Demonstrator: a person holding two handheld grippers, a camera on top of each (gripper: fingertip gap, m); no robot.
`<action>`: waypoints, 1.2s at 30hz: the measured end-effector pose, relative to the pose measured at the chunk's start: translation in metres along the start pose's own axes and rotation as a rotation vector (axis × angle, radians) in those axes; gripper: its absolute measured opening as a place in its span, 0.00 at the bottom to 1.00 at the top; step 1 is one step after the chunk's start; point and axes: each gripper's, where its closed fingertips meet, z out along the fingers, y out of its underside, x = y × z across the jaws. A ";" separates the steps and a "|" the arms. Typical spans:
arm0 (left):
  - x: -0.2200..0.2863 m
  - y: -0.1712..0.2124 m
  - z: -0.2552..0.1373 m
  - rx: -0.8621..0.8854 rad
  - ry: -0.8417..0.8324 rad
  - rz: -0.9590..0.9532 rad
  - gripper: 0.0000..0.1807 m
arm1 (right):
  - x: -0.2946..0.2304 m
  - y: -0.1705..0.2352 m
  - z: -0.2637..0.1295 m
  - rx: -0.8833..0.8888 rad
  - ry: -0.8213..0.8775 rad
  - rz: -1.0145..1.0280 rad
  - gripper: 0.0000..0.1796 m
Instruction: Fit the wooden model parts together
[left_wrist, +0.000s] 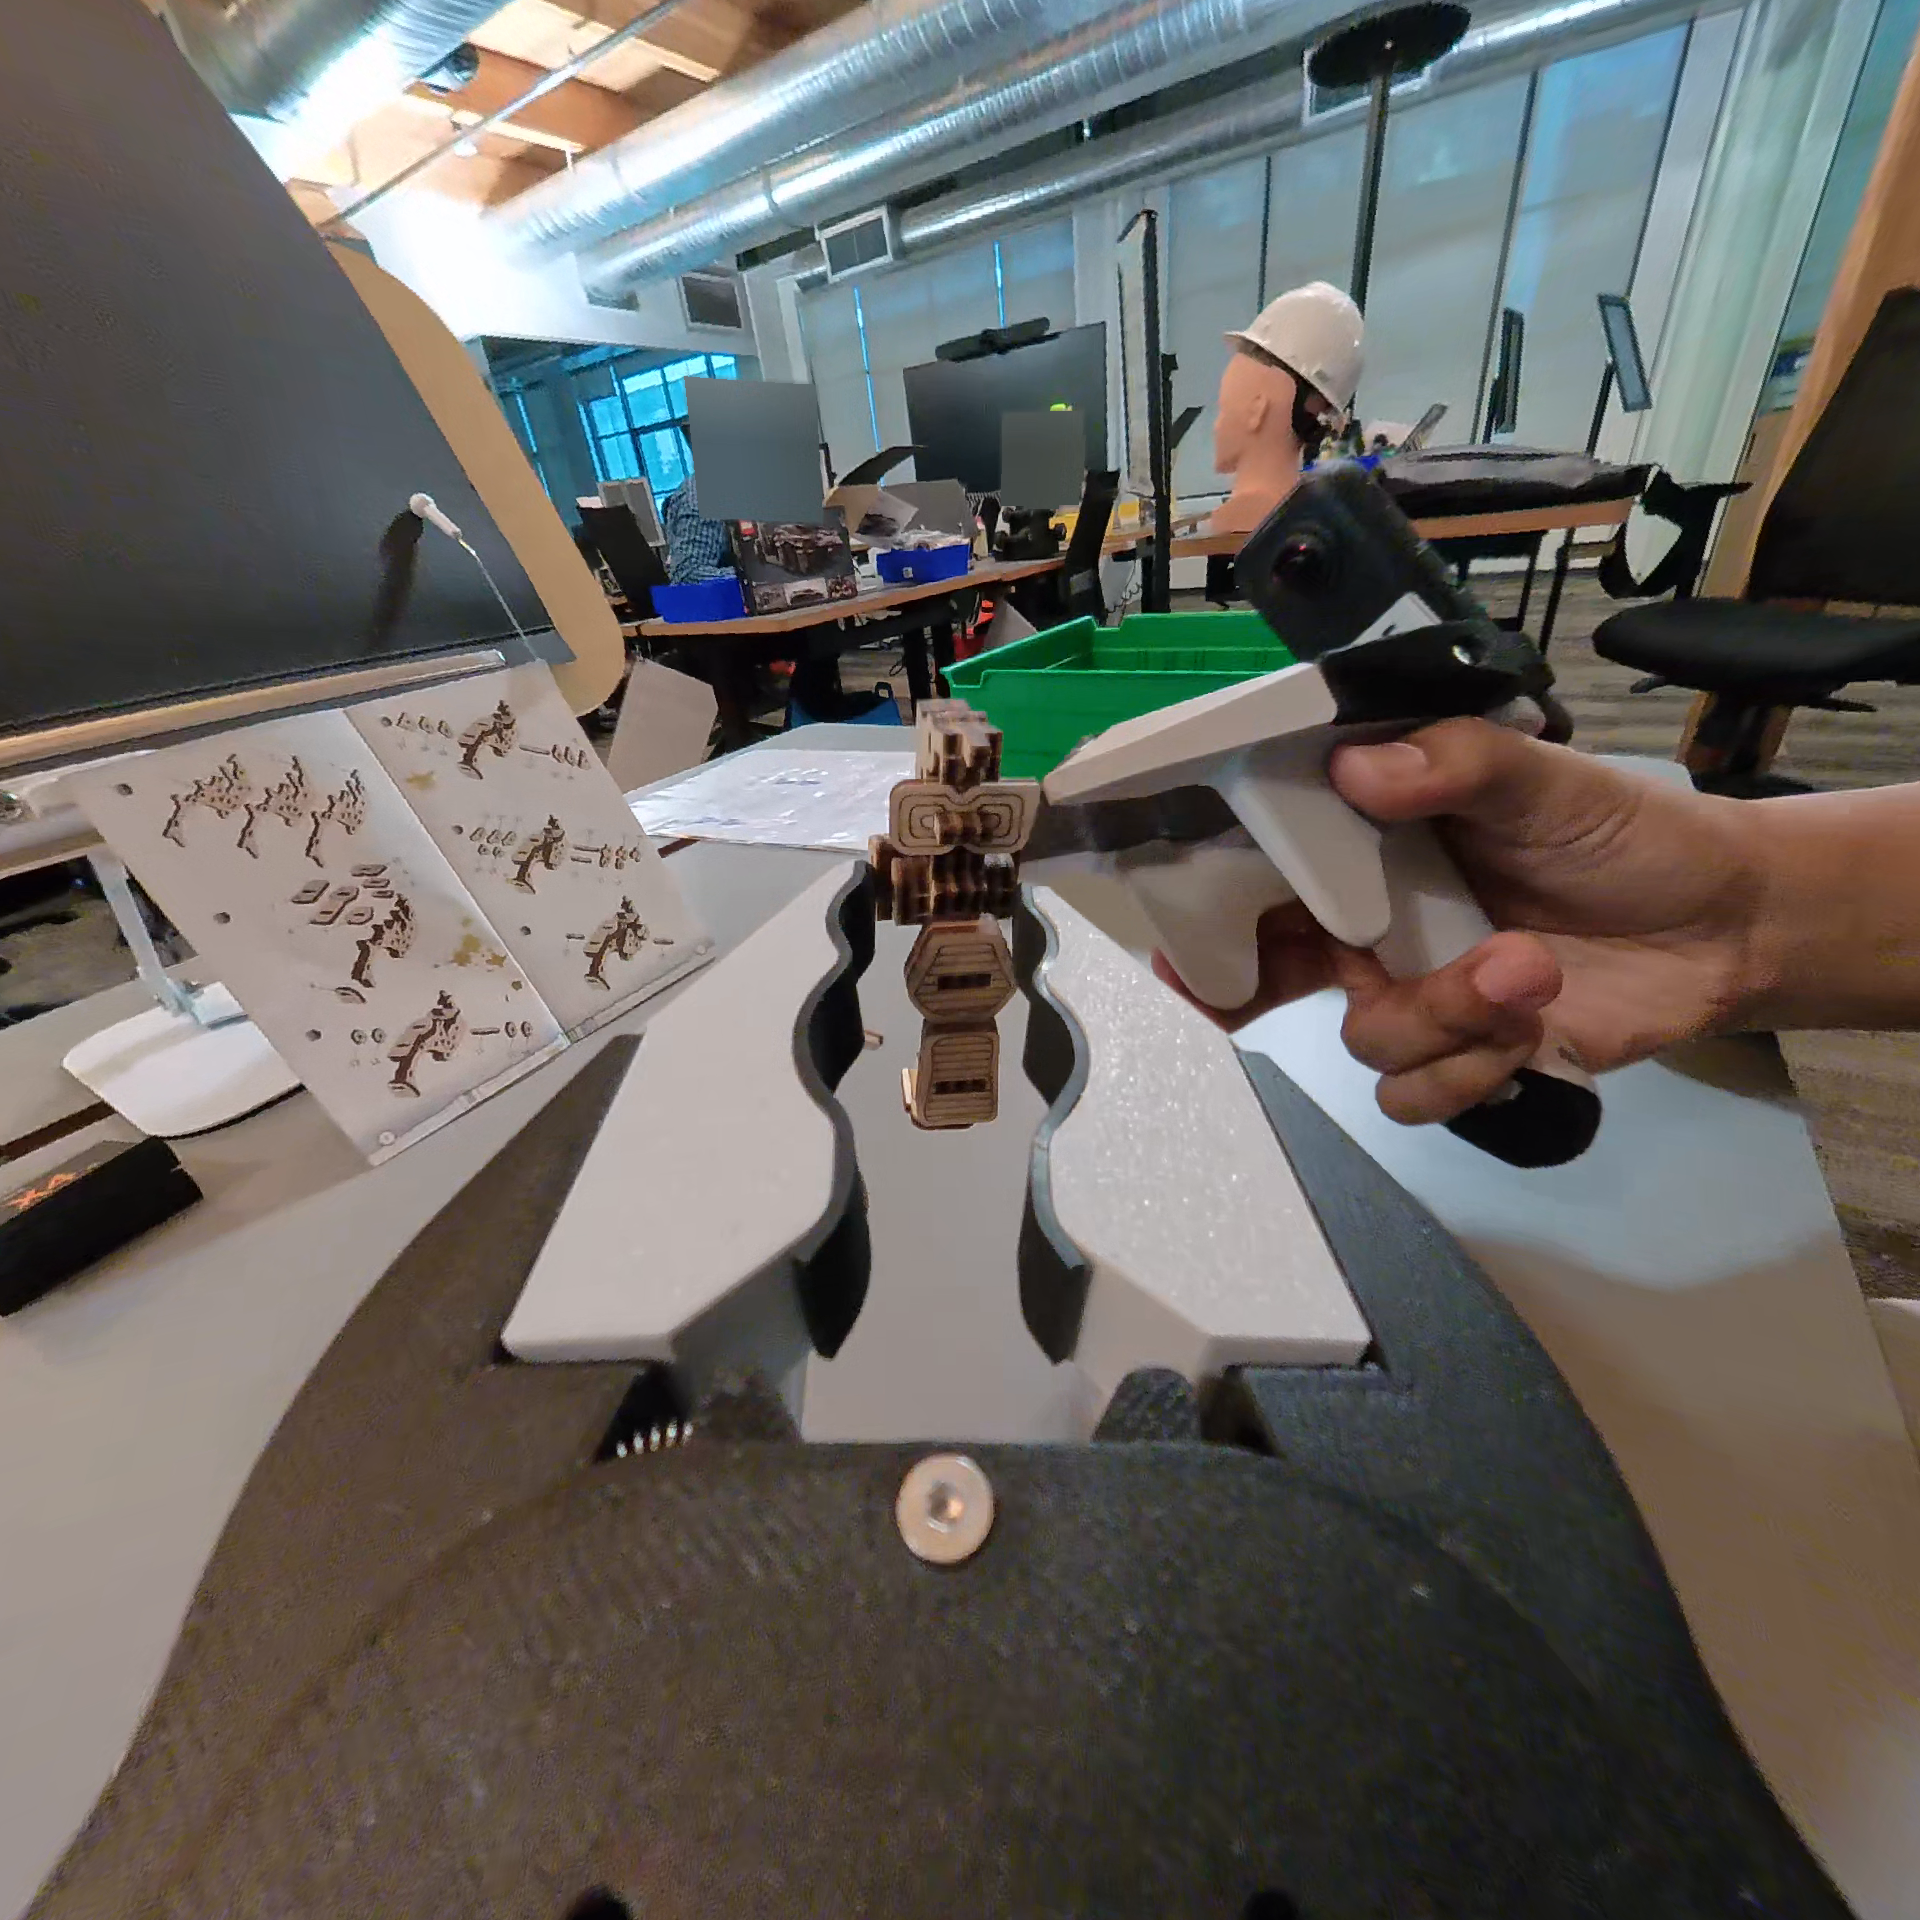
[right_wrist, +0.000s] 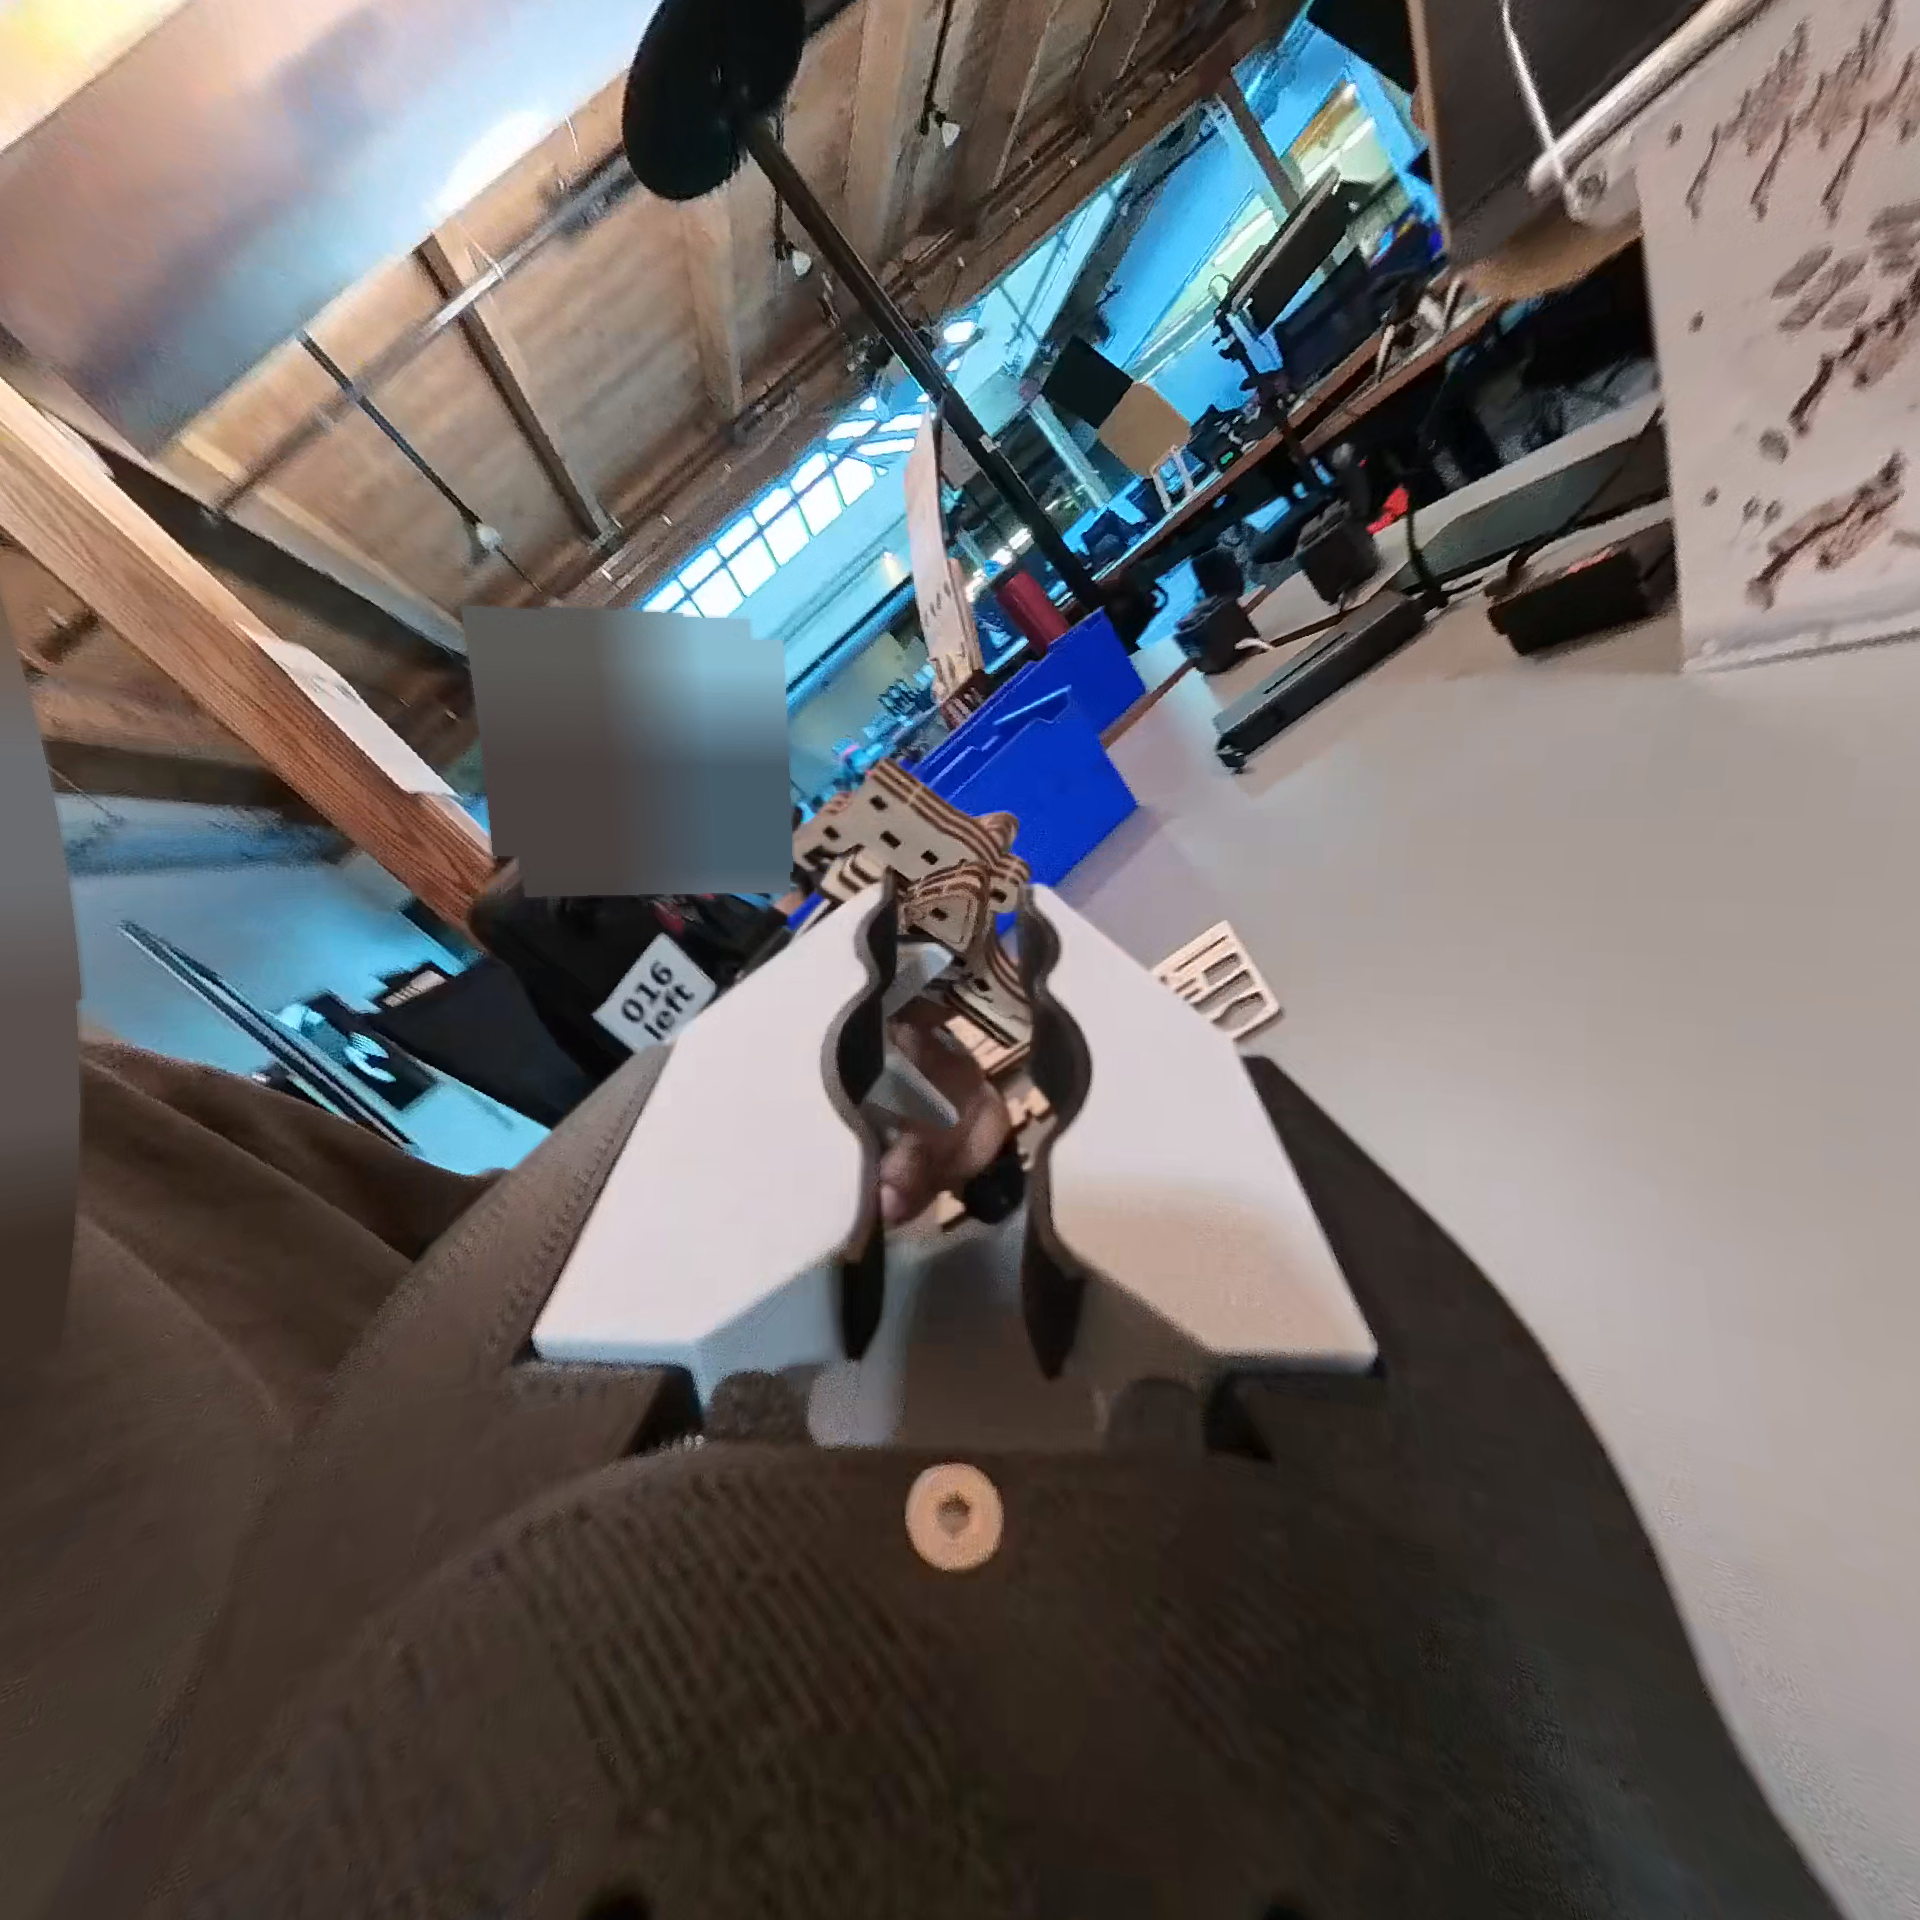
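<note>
The layered, laser-cut wooden model (left_wrist: 951, 904), brown-edged with engraved panels, hangs at the centre of the left wrist view, clear of the pale surface (left_wrist: 1558, 1299) below it. The left gripper (left_wrist: 945, 894) has its white jaws pinching the model's ribbed middle section at their tips, two engraved segments dangling beneath, between the jaws. Coming in from the right of that frame, a hand (left_wrist: 1538, 914) holds the right gripper (left_wrist: 1049, 821), its white tip right against the model's upper part; from this side I cannot tell whether it grips.

Over to the right wrist view, blurred and tilted: the right gripper (right_wrist: 956, 914) shows its jaws nearly together, pinching the wooden model (right_wrist: 925, 862) at the tips in mid-frame.

At the left of the left wrist view, a white instruction sheet (left_wrist: 395, 894) printed with brown assembly diagrams leans on a stand. A green plastic bin (left_wrist: 1101, 665) sits behind the model, upper centre.
</note>
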 end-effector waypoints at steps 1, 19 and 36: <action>0.001 0.000 0.001 -0.001 -0.004 0.013 0.13 | 0.000 0.001 0.001 0.001 -0.011 0.038 0.12; 0.006 0.010 0.011 -0.056 0.002 -0.052 0.12 | 0.007 0.006 -0.001 -0.052 0.008 0.122 0.06; 0.018 0.015 0.003 -0.057 0.115 -0.014 0.23 | -0.001 0.013 -0.003 -0.177 -0.027 -0.093 0.06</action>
